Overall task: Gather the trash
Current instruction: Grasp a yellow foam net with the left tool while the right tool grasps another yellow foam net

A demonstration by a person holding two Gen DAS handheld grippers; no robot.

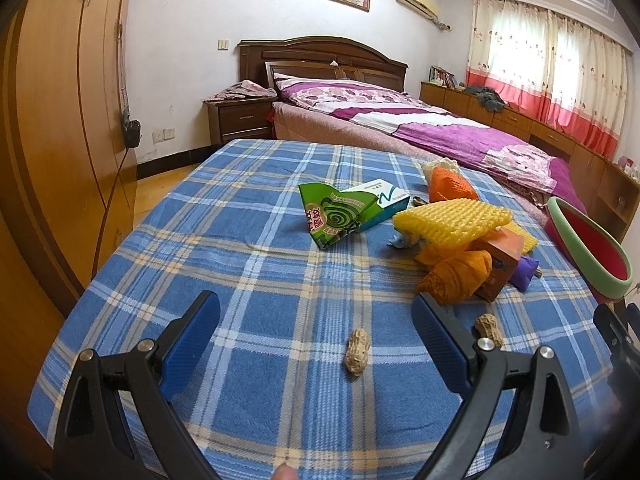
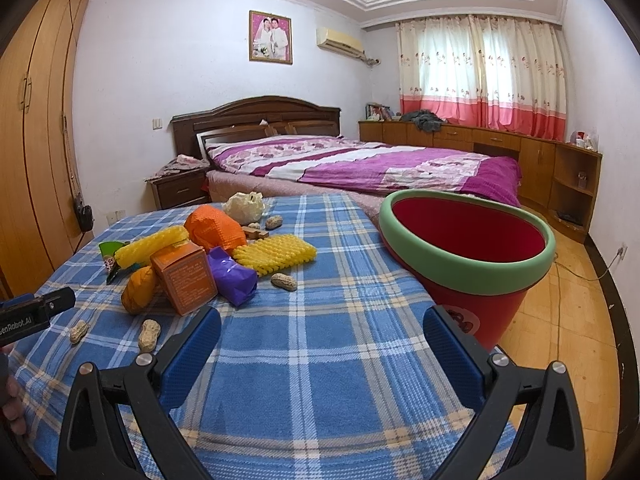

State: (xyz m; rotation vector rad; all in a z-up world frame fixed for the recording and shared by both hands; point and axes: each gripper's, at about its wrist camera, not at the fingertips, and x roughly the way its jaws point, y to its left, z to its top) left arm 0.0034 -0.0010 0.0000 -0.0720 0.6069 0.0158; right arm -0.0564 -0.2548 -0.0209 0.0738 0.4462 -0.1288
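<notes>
Trash (image 2: 200, 264) lies heaped on the blue plaid cloth (image 2: 320, 360) covering the bench: an orange carton (image 2: 186, 280), a purple wrapper (image 2: 236, 282), yellow foam netting (image 2: 276, 256), an orange net (image 2: 214, 228) and a green mosquito-coil box (image 1: 334, 216) with a white-and-green box (image 1: 384, 200) just behind it. Loose peanuts are scattered around the heap; one peanut (image 1: 357, 354) lies between the blue pads of the left tongs (image 1: 316, 344), which stand wide apart and hold nothing. The right tongs (image 2: 322, 354) are likewise spread wide and empty above bare cloth. A red bin with a green rim (image 2: 468, 276) stands at the bench's right edge, tilted, near the right tongs. Behind is a bed (image 2: 360, 168) with a purple quilt.
</notes>
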